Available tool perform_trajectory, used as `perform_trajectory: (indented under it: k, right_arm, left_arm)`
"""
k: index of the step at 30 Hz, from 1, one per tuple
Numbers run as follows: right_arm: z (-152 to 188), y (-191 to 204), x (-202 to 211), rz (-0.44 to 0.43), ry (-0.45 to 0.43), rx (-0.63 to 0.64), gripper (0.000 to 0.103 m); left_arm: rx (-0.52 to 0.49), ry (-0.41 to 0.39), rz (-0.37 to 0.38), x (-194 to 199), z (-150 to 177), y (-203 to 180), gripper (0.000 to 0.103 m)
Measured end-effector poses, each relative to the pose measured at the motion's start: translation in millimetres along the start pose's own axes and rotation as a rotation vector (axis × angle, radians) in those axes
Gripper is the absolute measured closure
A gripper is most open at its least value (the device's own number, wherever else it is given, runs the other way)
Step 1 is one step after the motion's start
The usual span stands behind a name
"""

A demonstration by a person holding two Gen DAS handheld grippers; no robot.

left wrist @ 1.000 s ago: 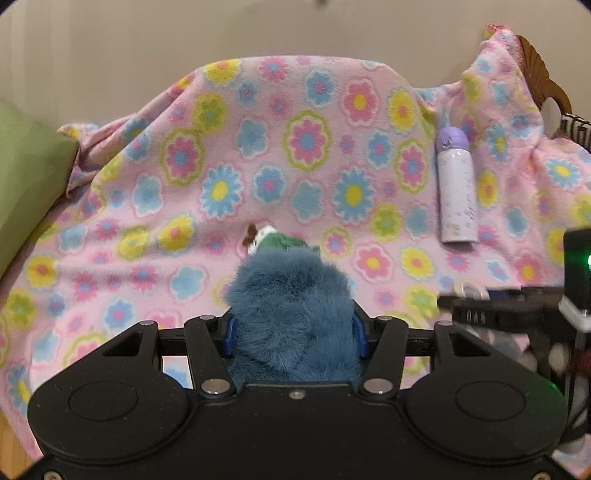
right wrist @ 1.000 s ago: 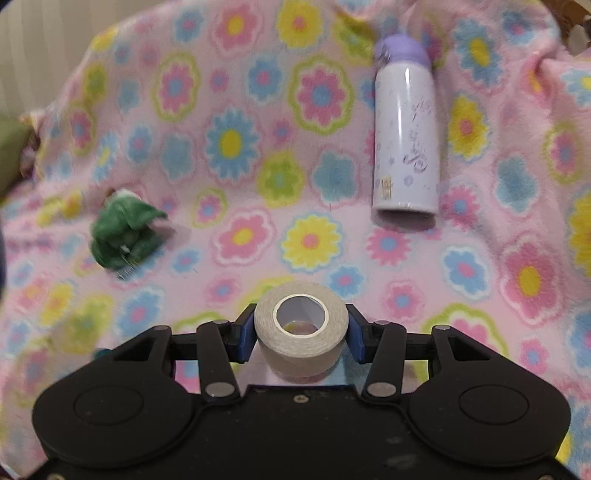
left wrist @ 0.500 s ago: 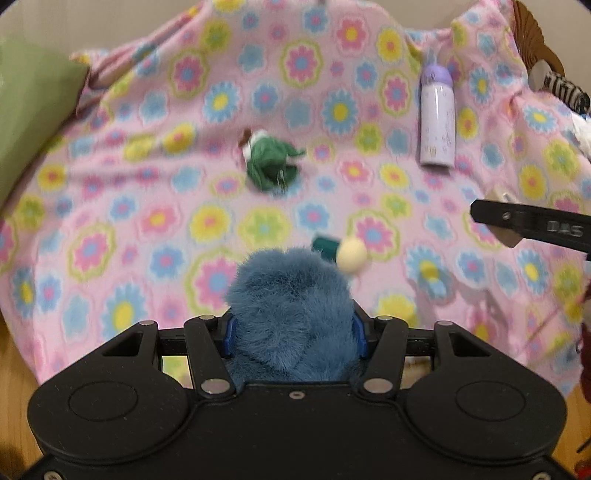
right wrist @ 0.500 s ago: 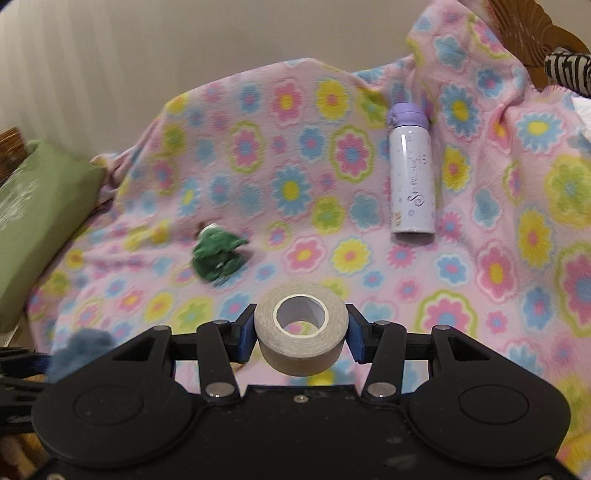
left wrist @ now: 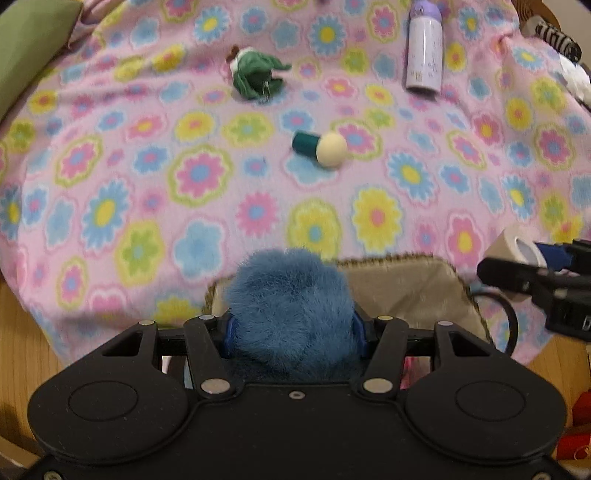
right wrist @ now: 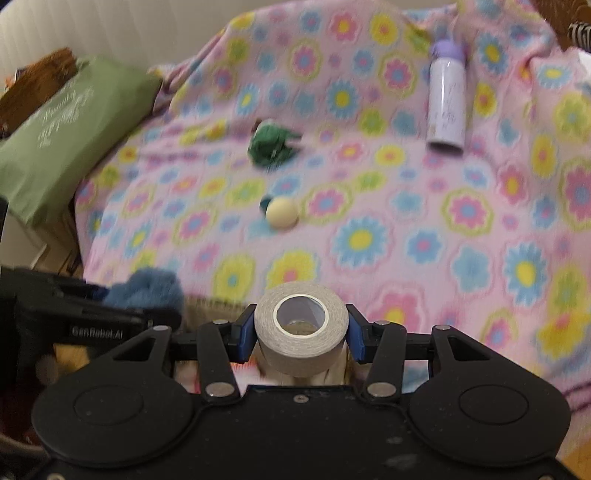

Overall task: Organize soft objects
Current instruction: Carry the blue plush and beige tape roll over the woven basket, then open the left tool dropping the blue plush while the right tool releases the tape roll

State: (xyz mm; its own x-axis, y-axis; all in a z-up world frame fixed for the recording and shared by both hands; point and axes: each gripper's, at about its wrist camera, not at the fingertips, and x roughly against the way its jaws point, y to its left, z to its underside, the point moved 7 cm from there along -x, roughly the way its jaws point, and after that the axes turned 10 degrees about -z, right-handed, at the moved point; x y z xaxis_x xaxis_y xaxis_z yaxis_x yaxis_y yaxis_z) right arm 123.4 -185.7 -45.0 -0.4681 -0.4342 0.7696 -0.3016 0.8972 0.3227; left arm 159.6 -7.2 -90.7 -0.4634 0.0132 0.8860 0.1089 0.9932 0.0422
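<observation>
My left gripper (left wrist: 291, 328) is shut on a fluffy blue plush (left wrist: 290, 310) and holds it over a fabric-lined basket (left wrist: 413, 288) at the bed's near edge. My right gripper (right wrist: 300, 332) is shut on a beige tape roll (right wrist: 301, 325); the roll also shows at the right of the left wrist view (left wrist: 517, 247). The blue plush shows at the left of the right wrist view (right wrist: 147, 288). A green soft toy (left wrist: 255, 74) (right wrist: 271, 142) lies on the flowered blanket (left wrist: 147, 166) further back.
A teal and cream capsule-shaped object (left wrist: 319, 146) (right wrist: 280, 214) lies mid-blanket. A lilac bottle (left wrist: 423, 48) (right wrist: 447, 99) lies at the back right. A green pillow (right wrist: 62, 129) is at the left. A zebra-striped item (left wrist: 554, 33) is at the far right. Wooden floor (left wrist: 22, 332) is below the blanket.
Both grippers have pulled back and up from the blanket, still holding the plush and the tape. The basket has come into view under the left gripper.
</observation>
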Motion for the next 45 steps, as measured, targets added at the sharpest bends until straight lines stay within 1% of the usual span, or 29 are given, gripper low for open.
perform_trajectory:
  k: [4, 8, 17, 20, 22, 24, 28, 31, 35, 37, 45]
  right_arm:
    - [20, 6, -5, -0.025, 0.077, -0.006, 0.055]
    - [31, 10, -12, -0.026, 0.128, -0.011, 0.055]
    - [35, 6, -19, -0.009, 0.176, -0.030, 0.055]
    - [34, 8, -21, -0.007, 0.185, -0.024, 0.055]
    - [34, 10, -22, -0.008, 0.187, -0.018, 0.055]
    - [34, 10, -23, -0.008, 0.188, -0.013, 0.055]
    - [35, 9, -24, -0.009, 0.193, -0.013, 0.055]
    - [34, 8, -24, -0.008, 0.189, -0.010, 0.054]
    - [33, 8, -23, -0.009, 0.179, -0.006, 0.054]
    - [33, 8, -23, -0.011, 0.170, -0.002, 0.054]
    - [31, 7, -19, -0.008, 0.151, 0.001, 0.054]
  left_arm:
    - [-0.013, 0.048, 0.005, -2, 13, -3, 0.050]
    - [-0.020, 0.076, 0.009, -4, 21, -4, 0.050]
    - [-0.025, 0.126, 0.040, -7, 29, -5, 0.048]
    - [-0.030, 0.138, 0.052, -7, 30, -7, 0.045]
    - [-0.037, 0.140, 0.052, -6, 32, -8, 0.041]
    - [-0.038, 0.141, 0.057, -5, 33, -8, 0.040]
    - [-0.031, 0.141, 0.063, -4, 34, -6, 0.036]
    - [-0.022, 0.124, 0.071, -1, 32, -5, 0.033]
    - [-0.013, 0.098, 0.079, 2, 27, -4, 0.032]
    - [-0.010, 0.091, 0.084, 3, 25, -5, 0.026]
    - [0.000, 0.046, 0.098, 17, 18, -4, 0.026]
